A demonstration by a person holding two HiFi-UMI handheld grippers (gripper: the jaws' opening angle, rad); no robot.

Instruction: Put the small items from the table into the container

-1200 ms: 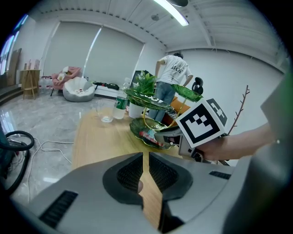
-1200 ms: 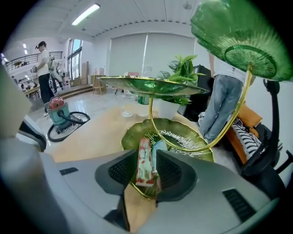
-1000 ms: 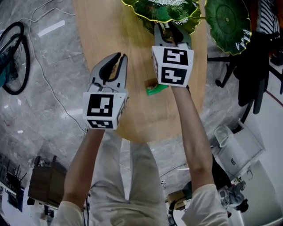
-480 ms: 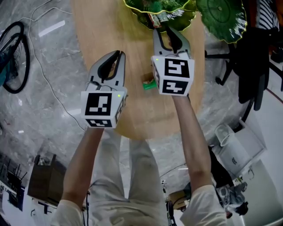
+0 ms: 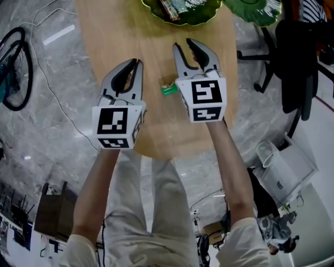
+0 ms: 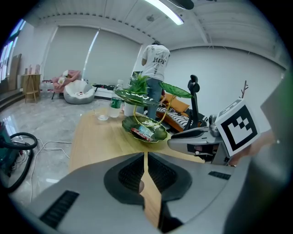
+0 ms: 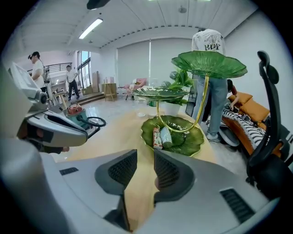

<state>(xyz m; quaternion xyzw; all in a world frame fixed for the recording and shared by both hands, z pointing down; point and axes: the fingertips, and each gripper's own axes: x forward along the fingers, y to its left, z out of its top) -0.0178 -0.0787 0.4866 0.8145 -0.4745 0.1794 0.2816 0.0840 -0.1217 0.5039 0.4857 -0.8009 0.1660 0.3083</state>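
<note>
The green leaf-shaped dish (image 5: 182, 11) stands at the far end of the wooden table (image 5: 125, 36) and holds a red packet (image 7: 157, 137) and a pale tube (image 7: 167, 135). A small green item (image 5: 168, 89) lies on the table between my two grippers, partly hidden by the right one's marker cube. My right gripper (image 5: 190, 48) hovers short of the dish, jaws a little apart with nothing between them (image 7: 145, 154). To its left my left gripper (image 5: 134, 64) is shut and empty over the table (image 6: 145, 156).
A second leaf plate (image 5: 253, 7) hangs out past the table's right edge, and higher tiers (image 7: 208, 64) rise on a gold stem. A black office chair (image 5: 300, 68) stands right. A water bottle (image 6: 117, 98) and a glass (image 6: 101, 114) sit at the far end.
Both grippers have drawn back from the dish toward me, the right one more and slightly leftward. The green item now shows left of the right gripper's cube. Jaw openings look the same.
</note>
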